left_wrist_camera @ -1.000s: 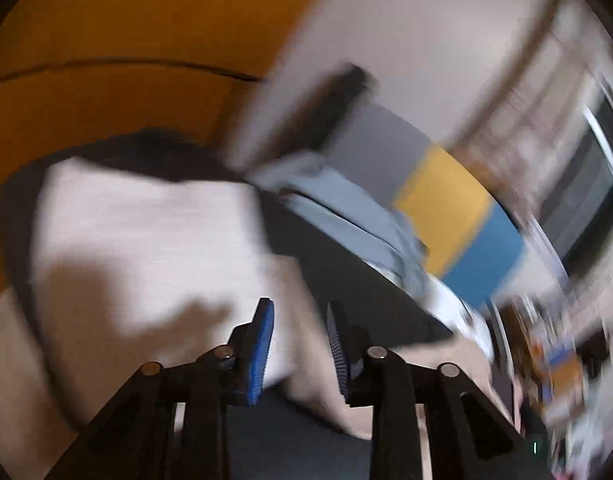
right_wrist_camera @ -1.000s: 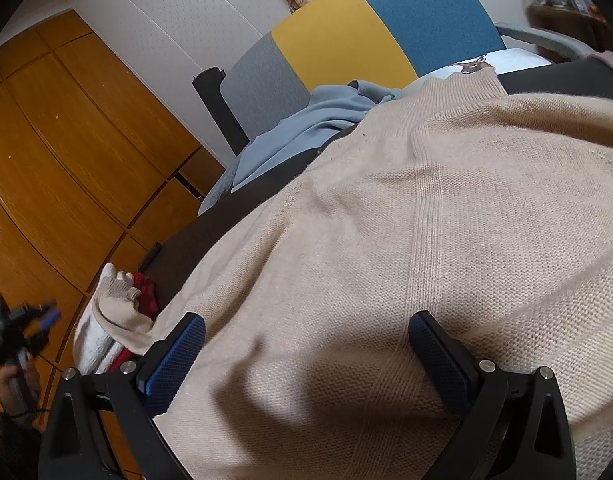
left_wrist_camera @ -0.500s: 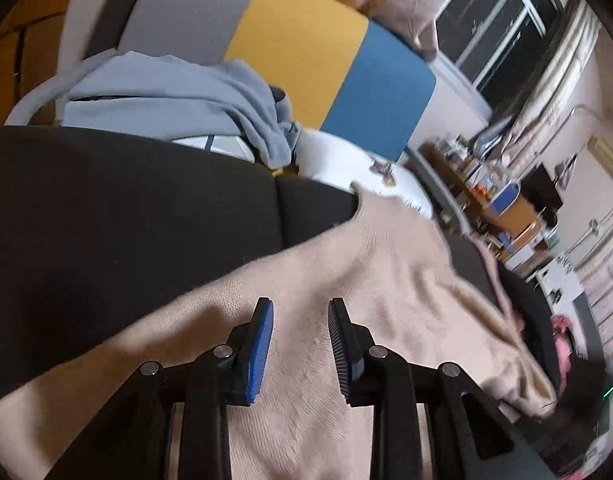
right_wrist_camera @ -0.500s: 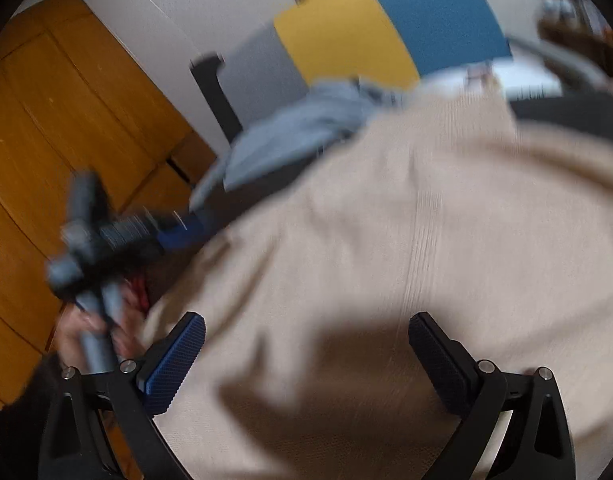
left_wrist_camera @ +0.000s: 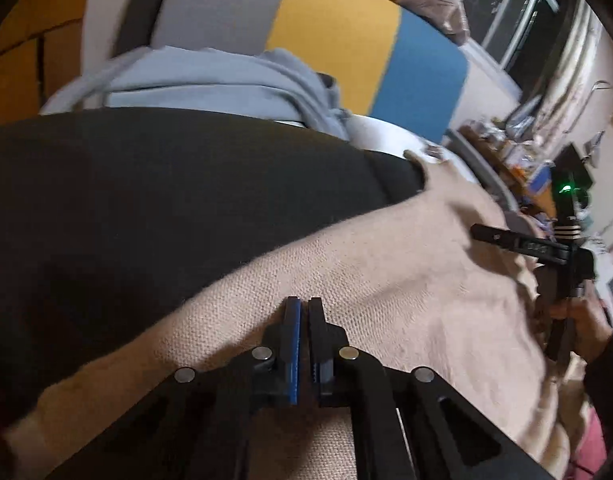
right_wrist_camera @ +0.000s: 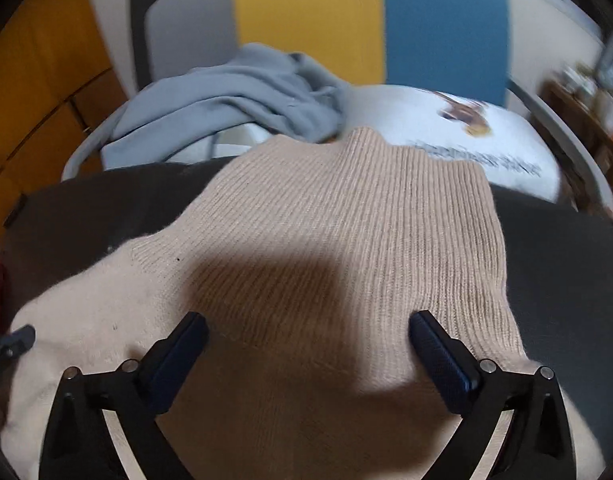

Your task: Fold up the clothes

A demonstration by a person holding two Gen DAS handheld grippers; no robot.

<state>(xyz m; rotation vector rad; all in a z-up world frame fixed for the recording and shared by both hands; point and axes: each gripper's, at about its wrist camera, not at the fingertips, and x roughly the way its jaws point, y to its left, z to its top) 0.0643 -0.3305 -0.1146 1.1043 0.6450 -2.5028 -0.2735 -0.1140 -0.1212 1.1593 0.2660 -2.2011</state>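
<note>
You had the beige sweater (right_wrist_camera: 346, 240) spread over the dark surface (left_wrist_camera: 146, 200), its ribbed end reaching the far edge, so your left gripper (left_wrist_camera: 304, 308) – fingers closed, apparently pinching knit – anchored one side while your right gripper (right_wrist_camera: 306, 332) hovered wide open.

Blurring along the right edge of the left wrist view: shelf clutter (left_wrist_camera: 518, 148) too small to tell. Running off the bottom edge: beige sweater (right_wrist_camera: 346, 240). Smearing past reading: print on the white garment (right_wrist_camera: 478, 160).
</note>
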